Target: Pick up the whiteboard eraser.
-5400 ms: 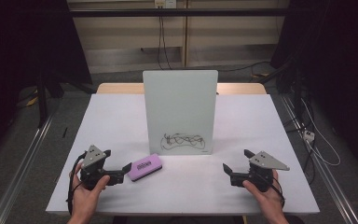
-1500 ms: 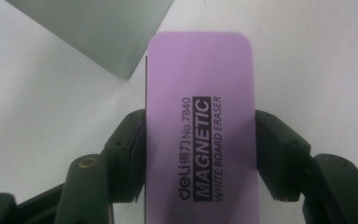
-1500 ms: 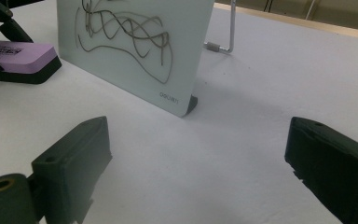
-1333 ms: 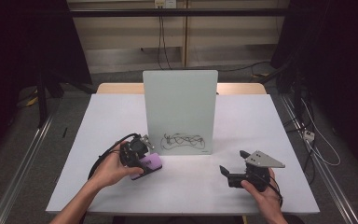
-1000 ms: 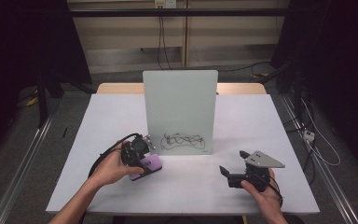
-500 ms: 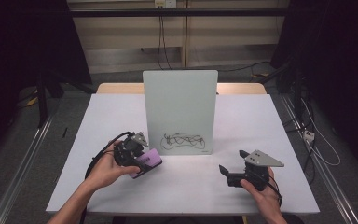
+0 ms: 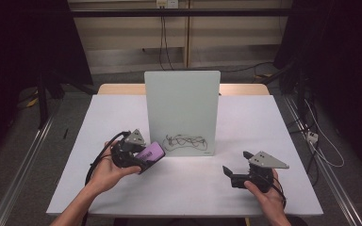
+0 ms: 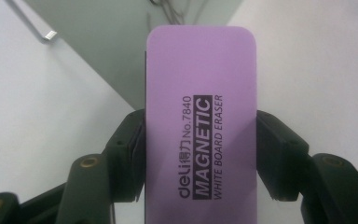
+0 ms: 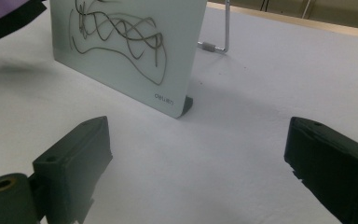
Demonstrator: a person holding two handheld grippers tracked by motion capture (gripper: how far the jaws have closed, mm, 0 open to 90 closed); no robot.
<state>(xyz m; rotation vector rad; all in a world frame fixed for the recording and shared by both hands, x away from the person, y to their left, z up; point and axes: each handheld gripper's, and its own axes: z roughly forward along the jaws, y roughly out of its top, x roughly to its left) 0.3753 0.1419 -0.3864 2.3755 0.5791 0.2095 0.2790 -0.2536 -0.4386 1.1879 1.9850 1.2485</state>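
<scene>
A: At the left of the white counter (image 7: 122, 113), the left hand-held gripper (image 7: 143, 161) is clamped across the width of a purple whiteboard eraser (image 7: 151, 152), a jaw pressed to each long edge. What does its own camera give?

B: The left gripper view has the eraser (image 8: 200, 126) end-on between the two black jaws, its label reading "MAGNETIC WHITE BOARD ERASER". The eraser is held off the counter, just left of the board's lower left corner.

A: And in the middle?

B: A small whiteboard (image 7: 182, 103) stands upright on the counter, black scribbles (image 7: 186, 141) running along its lower part. The right gripper view catches those scribbles (image 9: 116, 28) close up, with the board's wire stand (image 9: 223, 28) behind.

A: The right side?

B: The right hand-held gripper (image 7: 227, 172) sits low over the counter in the person's right hand (image 7: 266, 195), its jaws apart with nothing between them, well clear of the board.
</scene>
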